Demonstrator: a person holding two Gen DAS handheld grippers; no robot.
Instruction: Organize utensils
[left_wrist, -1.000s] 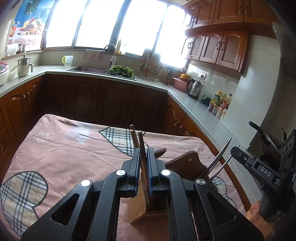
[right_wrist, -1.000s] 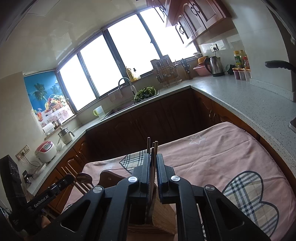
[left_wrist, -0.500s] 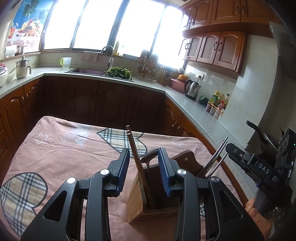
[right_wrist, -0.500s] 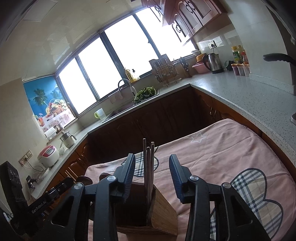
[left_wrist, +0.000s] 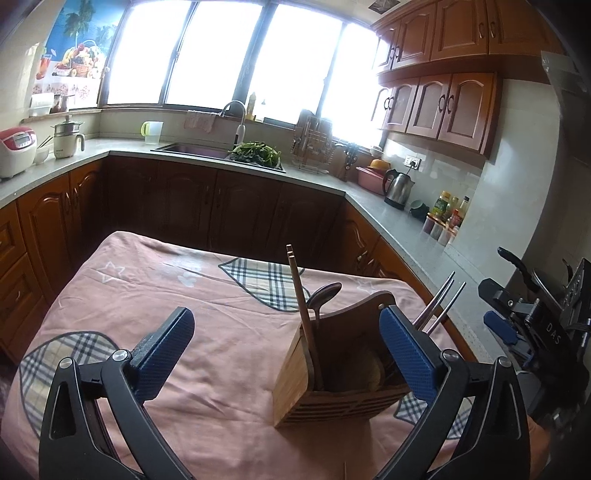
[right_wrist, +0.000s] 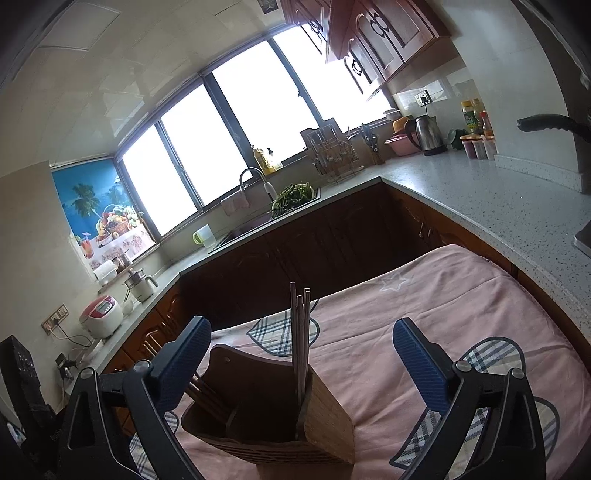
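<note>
A wooden utensil holder stands on the pink tablecloth. In the left wrist view it holds wooden chopsticks at its left, a metal spoon and metal chopsticks at its right. My left gripper is wide open and empty, just in front of the holder. In the right wrist view the holder sits close, with metal chopsticks upright in it. My right gripper is wide open and empty, straddling the holder from the near side. It also shows at the right edge of the left wrist view.
Dark wood cabinets and a grey counter ring the table. On the counter are a sink with greens, a kettle, spice bottles and a rice cooker. The table edge runs close on the right.
Both grippers were shut on chopsticks in the holder a second ago. Both opened wide, let the chopsticks go and pulled back; the chopsticks now stand in the holder.
</note>
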